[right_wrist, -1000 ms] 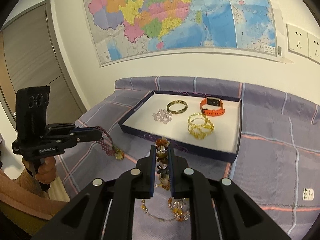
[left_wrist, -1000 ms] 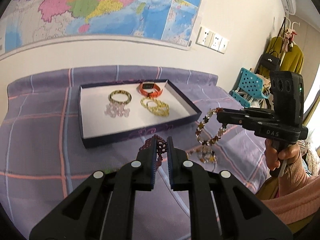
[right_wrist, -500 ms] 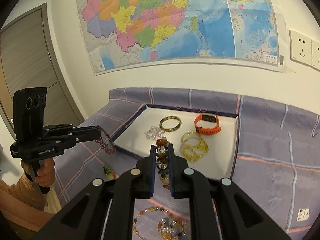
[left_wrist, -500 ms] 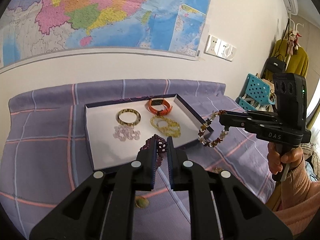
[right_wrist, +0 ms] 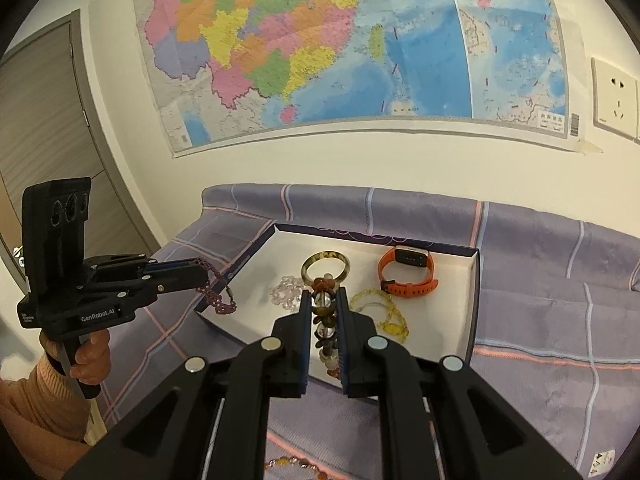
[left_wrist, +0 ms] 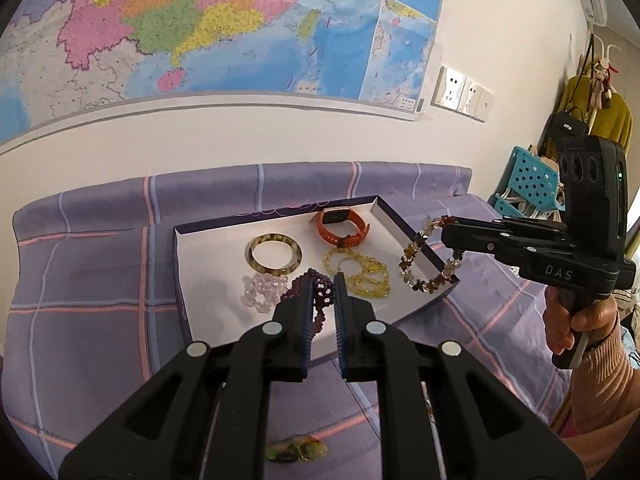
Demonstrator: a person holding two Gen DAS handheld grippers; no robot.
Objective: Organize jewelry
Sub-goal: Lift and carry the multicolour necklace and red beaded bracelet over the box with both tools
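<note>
While both grippers are moving in over the tray (left_wrist: 182, 264) — left gripper (left_wrist: 323, 280) gripping the purple bracelet (left_wrist: 318, 294), right gripper (right_wrist: 325, 298) clamping the amber bracelet (right_wrist: 323, 322) — drop-off is nearing.

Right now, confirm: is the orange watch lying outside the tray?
No, the orange watch lies inside the tray, near its far wall.

Bedroom corner with a map on the wall

A large coloured paper wall map (right_wrist: 360, 52) hangs on the cream wall above a bed under a purple checked sheet (left_wrist: 100, 264); white wall sockets (left_wrist: 462, 94) sit beside the map's right edge, a grey wooden door (right_wrist: 36, 120) stands left.
</note>
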